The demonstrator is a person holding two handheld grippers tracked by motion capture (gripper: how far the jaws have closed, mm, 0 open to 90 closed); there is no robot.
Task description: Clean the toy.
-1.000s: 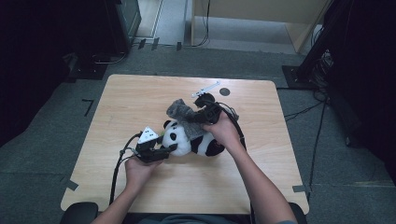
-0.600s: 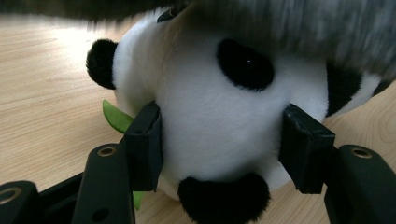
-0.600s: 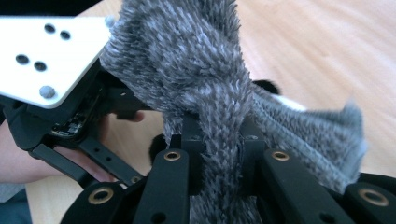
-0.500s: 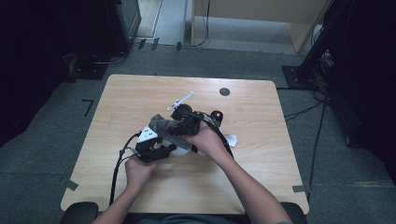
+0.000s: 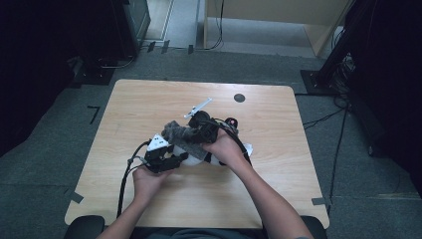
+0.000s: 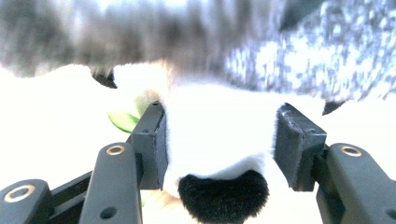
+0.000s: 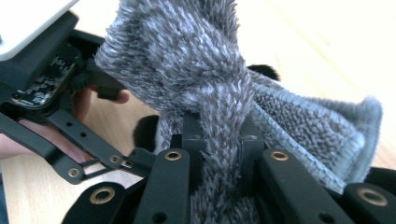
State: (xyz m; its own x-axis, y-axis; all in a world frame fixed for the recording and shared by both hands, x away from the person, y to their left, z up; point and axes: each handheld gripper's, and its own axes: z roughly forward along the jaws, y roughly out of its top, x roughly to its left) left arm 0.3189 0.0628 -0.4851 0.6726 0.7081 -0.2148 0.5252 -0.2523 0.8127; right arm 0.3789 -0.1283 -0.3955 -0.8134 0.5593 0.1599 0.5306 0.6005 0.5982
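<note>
- My left gripper (image 6: 219, 140), low centre of the left gripper view, has been closing; both jaws press the panda plush (image 6: 219, 126).
- My right gripper (image 7: 219, 140) is clamped on the grey fuzzy cloth (image 7: 205, 70).
- Both sit mid-table (image 5: 149, 99) in the high view.

1. a light wooden table (image 5: 278, 199) stands on grey carpet, and the person's two forearms come in from the bottom edge.
2. near the table's middle lies a black-and-white panda plush toy (image 5: 199, 155) with a grey fuzzy cloth (image 5: 176, 133) over its top.
3. the left gripper (image 5: 166, 158) sits at the plush's left side, a black cable trailing from it toward the person.
4. the right gripper (image 5: 199, 130) is at the grey cloth.
5. a round black hole (image 5: 239, 97) marks the far part of the tabletop.
</note>
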